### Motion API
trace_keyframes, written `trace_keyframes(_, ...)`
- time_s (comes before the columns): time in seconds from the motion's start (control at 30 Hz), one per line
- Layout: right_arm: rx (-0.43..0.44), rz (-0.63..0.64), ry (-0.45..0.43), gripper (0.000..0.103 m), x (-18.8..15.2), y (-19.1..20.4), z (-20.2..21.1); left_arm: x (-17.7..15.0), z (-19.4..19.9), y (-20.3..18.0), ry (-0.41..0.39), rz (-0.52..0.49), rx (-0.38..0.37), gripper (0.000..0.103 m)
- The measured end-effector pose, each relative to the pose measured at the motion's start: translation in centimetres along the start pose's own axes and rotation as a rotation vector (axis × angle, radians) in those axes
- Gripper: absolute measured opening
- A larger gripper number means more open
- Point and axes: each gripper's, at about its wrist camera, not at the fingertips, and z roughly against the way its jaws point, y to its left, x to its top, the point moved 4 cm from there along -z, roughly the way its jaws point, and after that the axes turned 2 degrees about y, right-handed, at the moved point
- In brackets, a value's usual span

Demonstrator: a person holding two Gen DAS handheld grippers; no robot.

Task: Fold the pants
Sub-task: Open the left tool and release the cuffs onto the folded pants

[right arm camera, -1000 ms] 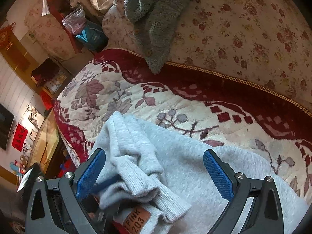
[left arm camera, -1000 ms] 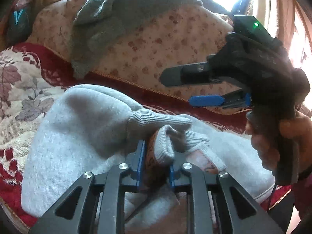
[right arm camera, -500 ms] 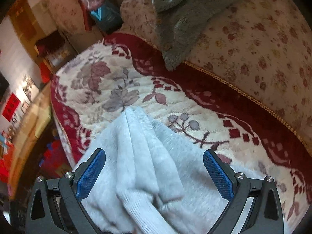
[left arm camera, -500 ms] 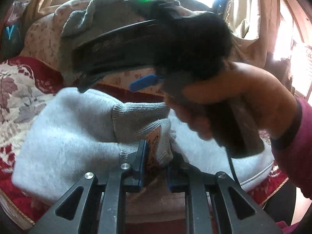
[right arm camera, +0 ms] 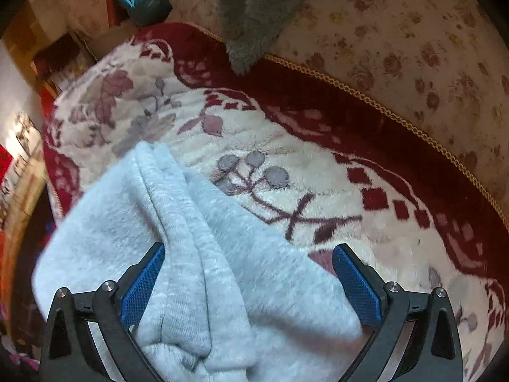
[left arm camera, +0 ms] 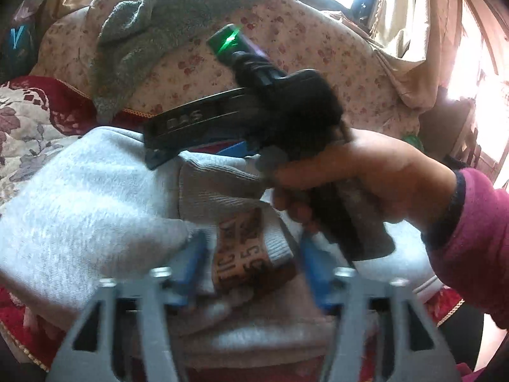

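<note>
Left gripper [left arm camera: 251, 258] stands open, its blue pads either side of the pants' [left arm camera: 79, 210] ribbed band and brown patch [left arm camera: 241, 251] — not pinching. Right gripper [right arm camera: 248, 283], jaws wide, hovers over the grey folds. The pants lie bunched on a red floral blanket [right arm camera: 286, 146] — a grey towel [left arm camera: 165, 22] draped behind.

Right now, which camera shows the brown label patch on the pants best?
The left wrist view: the brown label patch sits between the left gripper's open blue fingers, lettering blurred. The right wrist view shows only grey pants fabric, no patch.
</note>
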Motion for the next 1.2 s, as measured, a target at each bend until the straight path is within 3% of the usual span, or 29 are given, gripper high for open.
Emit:
trace_keyframes(0.13, 0.006, -0.009, -0.042, 0.103, -1.5, 0.5, 3.3, 0.3, 1.7, -0.6, -0.032, -0.018, 0.055, 0.087)
trace_keyframes(0.43, -0.032, -0.120, -0.115, 0.103, -6.6, -3.4, 9.9, 1.6, 1.3, -0.1, 0.016, 0.027, 0.187, 0.087)
trace_keyframes(0.57, -0.057, -0.182, -0.144, 0.103, -9.7, -5.7, 12.8, 2.0, 0.7, -0.6, 0.032, 0.033, 0.204, 0.087)
trace_keyframes(1.0, -0.070, -0.287, -0.198, 0.103, -17.8, -8.6, 19.4, 3.4, -1.2, -5.6, 0.054, -0.041, 0.163, 0.090)
trace_keyframes(1.2, -0.064, -0.355, -0.218, 0.103, -22.7, -9.8, 22.5, 4.0, -3.1, -7.8, 0.092, -0.059, 0.098, 0.092)
